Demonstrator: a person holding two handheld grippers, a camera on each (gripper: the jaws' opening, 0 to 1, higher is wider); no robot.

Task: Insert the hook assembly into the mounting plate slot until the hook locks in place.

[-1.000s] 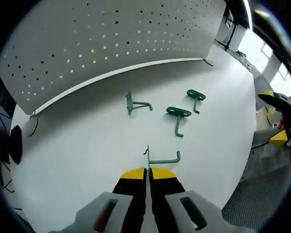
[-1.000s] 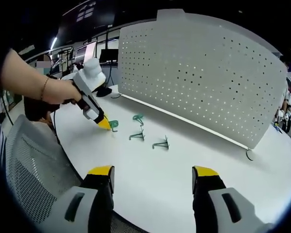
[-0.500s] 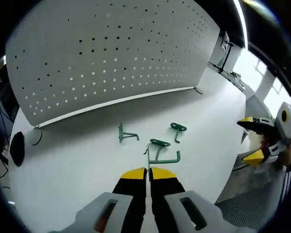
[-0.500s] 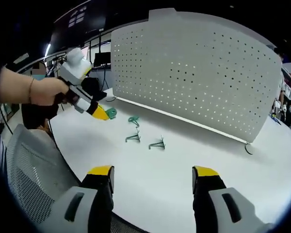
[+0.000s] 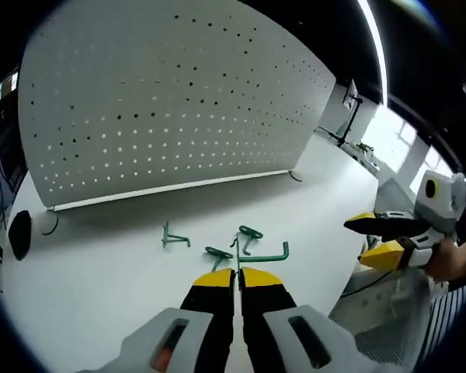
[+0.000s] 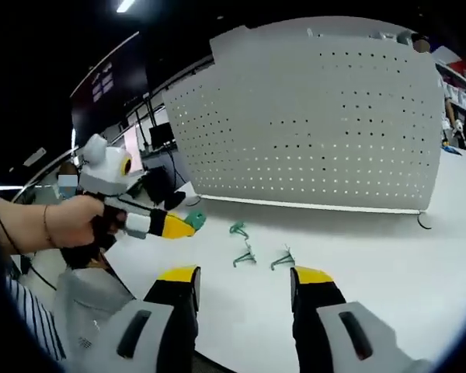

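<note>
Low in the left gripper view, my left gripper (image 5: 238, 273) clamps one green hook (image 5: 260, 254); three loose hooks (image 5: 210, 242) lie just beyond; my right gripper (image 6: 244, 280) gapes.

1. Left gripper view: rides above the white table (image 5: 101, 287), facing the upright pegboard (image 5: 163, 101) across it, own closed jaws at bottom, green hooks (image 5: 217, 252) close ahead.
2. Right gripper view: looks from the table's edge, farther back, toward the same pegboard (image 6: 318, 116).
3. Shared: pegboard, table (image 6: 419, 256), hooks (image 6: 245, 256).
</note>
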